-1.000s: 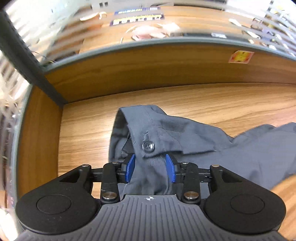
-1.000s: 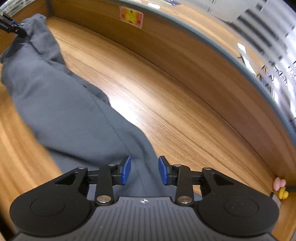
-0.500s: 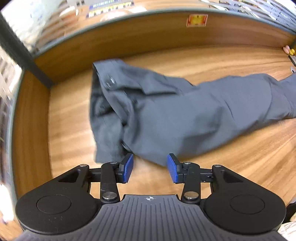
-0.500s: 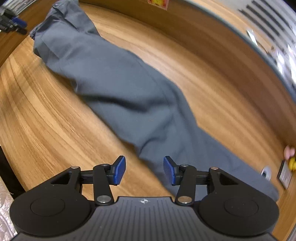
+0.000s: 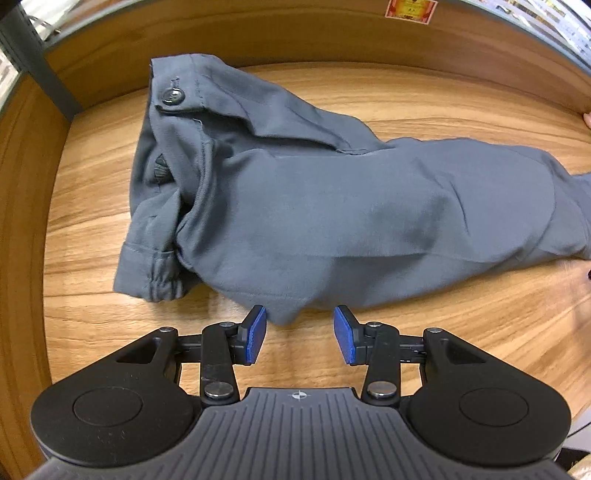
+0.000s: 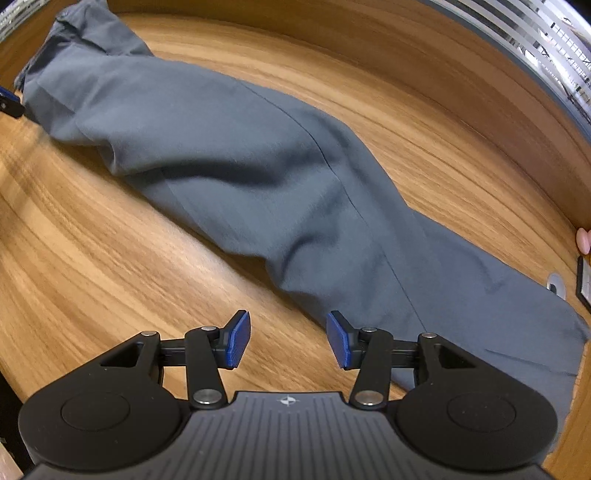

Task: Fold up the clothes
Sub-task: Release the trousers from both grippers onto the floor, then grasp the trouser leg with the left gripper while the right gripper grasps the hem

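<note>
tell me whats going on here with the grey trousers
A person holding a gripper in each hand is working on folding a pair of grey trousers stretched out along a wooden table. Neither gripper holds anything right now. The left gripper hangs open at the near edge of the cloth by the waistband end, where a button shows. The right gripper is open above the table beside the leg end. No fold is visible yet.

a red-and-yellow sticker (image 5: 407, 8) sits on the wooden wall, its print too small to read.
</note>
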A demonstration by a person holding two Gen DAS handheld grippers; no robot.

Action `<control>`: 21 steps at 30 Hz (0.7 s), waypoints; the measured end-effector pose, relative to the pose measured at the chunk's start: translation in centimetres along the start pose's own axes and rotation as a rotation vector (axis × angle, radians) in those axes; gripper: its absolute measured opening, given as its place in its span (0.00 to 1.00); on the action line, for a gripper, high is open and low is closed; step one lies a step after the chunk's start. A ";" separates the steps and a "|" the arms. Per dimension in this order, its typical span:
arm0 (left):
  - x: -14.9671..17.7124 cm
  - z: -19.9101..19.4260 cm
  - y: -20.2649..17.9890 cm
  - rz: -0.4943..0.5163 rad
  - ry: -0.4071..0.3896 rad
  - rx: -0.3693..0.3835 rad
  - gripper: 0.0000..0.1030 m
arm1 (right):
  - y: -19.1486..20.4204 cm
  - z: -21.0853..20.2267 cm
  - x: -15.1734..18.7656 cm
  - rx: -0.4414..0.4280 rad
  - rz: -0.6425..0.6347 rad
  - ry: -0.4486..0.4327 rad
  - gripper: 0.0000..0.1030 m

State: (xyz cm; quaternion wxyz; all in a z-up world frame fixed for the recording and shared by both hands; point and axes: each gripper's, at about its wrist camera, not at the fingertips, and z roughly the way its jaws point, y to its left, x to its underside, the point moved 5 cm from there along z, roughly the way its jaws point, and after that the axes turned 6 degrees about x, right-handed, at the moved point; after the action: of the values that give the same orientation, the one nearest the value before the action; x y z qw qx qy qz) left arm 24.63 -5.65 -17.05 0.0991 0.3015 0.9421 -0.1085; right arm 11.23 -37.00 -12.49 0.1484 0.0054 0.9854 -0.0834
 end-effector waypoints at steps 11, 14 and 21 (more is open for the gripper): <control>-0.8 1.2 0.2 0.000 -0.015 0.011 0.09 | 1.2 3.1 -2.6 0.024 -0.016 -0.004 0.21; -0.7 0.1 -0.1 0.025 -0.044 -0.009 0.06 | 1.2 2.5 -2.8 0.022 -0.032 -0.017 0.09; -0.8 -5.5 0.0 0.028 -0.138 -0.016 0.03 | -0.2 -2.6 -3.1 0.008 -0.055 -0.063 0.04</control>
State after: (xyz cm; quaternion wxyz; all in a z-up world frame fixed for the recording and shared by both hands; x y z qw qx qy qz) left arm 24.61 -4.64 -11.63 0.1675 0.3059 0.9295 -0.1202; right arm 13.42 -36.67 -9.09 0.1771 -0.0236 0.9796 -0.0915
